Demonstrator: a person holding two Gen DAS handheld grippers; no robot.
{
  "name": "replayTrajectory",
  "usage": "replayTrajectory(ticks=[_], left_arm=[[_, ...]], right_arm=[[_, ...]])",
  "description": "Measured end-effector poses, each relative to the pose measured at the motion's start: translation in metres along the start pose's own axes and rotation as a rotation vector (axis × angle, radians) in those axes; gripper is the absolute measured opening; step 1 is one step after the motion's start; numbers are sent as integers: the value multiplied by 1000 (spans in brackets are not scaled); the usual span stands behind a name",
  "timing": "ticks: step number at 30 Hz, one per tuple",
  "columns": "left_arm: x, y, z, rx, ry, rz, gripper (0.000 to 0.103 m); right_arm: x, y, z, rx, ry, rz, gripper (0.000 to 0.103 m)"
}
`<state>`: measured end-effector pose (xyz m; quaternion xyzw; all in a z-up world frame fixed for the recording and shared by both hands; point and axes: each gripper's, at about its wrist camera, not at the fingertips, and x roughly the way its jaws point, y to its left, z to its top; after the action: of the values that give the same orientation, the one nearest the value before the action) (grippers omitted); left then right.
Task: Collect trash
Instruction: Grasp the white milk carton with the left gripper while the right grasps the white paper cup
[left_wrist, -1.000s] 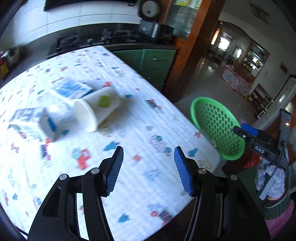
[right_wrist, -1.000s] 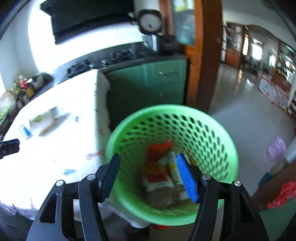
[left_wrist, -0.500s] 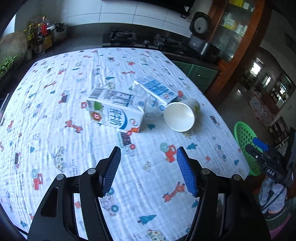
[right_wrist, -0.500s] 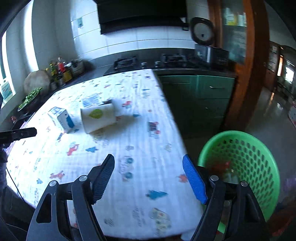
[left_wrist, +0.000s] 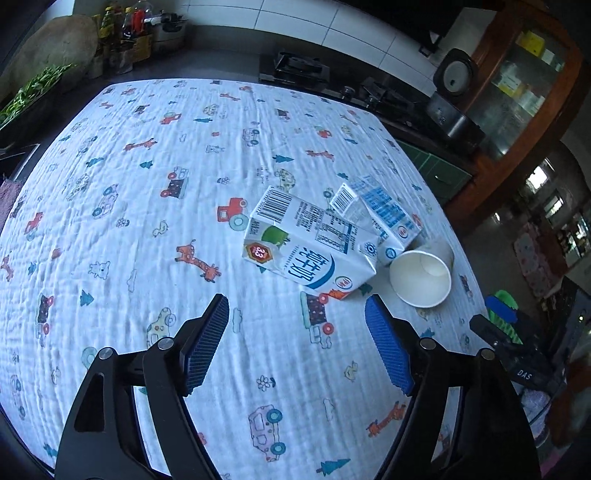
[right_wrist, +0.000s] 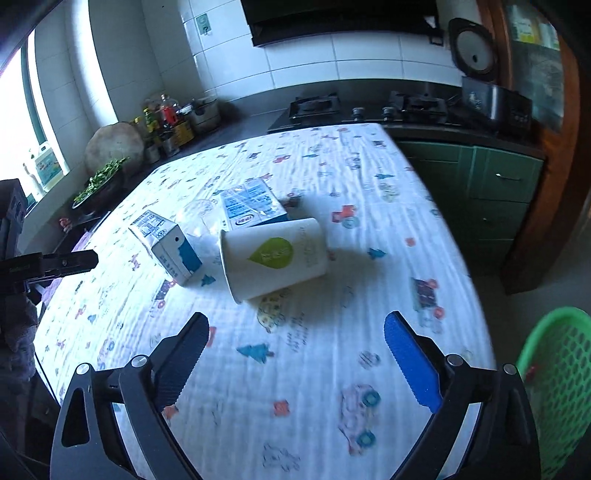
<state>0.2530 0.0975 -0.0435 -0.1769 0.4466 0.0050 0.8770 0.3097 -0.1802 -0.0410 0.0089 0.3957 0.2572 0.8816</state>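
A white milk carton (left_wrist: 310, 247) lies on its side on the patterned tablecloth (left_wrist: 147, 206). A second, blue-printed carton (left_wrist: 380, 214) lies behind it, and a white paper cup (left_wrist: 421, 277) lies tipped over at its right. My left gripper (left_wrist: 297, 338) is open and empty, just short of the milk carton. In the right wrist view the cup (right_wrist: 275, 256) with a green leaf mark lies ahead of my open, empty right gripper (right_wrist: 295, 354), with the milk carton (right_wrist: 166, 243) and blue carton (right_wrist: 251, 206) beyond. The green basket (right_wrist: 557, 387) stands off the table's right edge.
A stove (right_wrist: 365, 107) and dark counter run behind the table. Bottles and jars (right_wrist: 166, 125) and greens (right_wrist: 99, 181) stand at the back left. A rice cooker (right_wrist: 484, 88) sits on the green cabinet (right_wrist: 480, 184). The table edge drops off at the right.
Both grippers swung from the basket back over the table. The left view now faces the cartons and cup closer; the right gripper moved nearer the cup, with the basket now at the far right.
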Motion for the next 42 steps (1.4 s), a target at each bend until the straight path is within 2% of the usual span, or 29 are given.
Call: replayTrajectory(ticks=[6, 11, 15, 19, 25, 33, 36, 38, 39, 40, 41, 42], left_arm=[[18, 0, 18, -89, 20, -12, 80], [32, -7, 32, -169, 25, 16, 86], [41, -9, 42, -244, 22, 34, 87], [47, -14, 49, -290, 3, 86, 88], [65, -11, 51, -369, 12, 134, 88], [83, 5, 48, -481, 36, 157, 88], [85, 7, 47, -501, 41, 162, 82], [83, 8, 46, -512, 29, 130, 71], [81, 8, 46, -517, 29, 122, 69], [79, 7, 45, -514, 28, 119, 62], [78, 6, 45, -507, 27, 114, 57], [76, 4, 45, -496, 27, 106, 54]], right_arm=[[33, 1, 17, -35, 31, 14, 94], [50, -3, 25, -36, 46, 43, 95], [59, -4, 29, -37, 61, 62, 96], [65, -4, 29, -55, 67, 63, 96], [72, -5, 29, -69, 86, 79, 96], [80, -4, 30, -84, 95, 76, 96], [81, -1, 29, -98, 91, 72, 95], [80, 1, 27, -108, 91, 67, 93], [80, 2, 26, -116, 87, 63, 91], [80, 3, 25, -118, 91, 59, 83], [80, 4, 24, -118, 94, 60, 79], [80, 4, 23, -120, 93, 54, 78]])
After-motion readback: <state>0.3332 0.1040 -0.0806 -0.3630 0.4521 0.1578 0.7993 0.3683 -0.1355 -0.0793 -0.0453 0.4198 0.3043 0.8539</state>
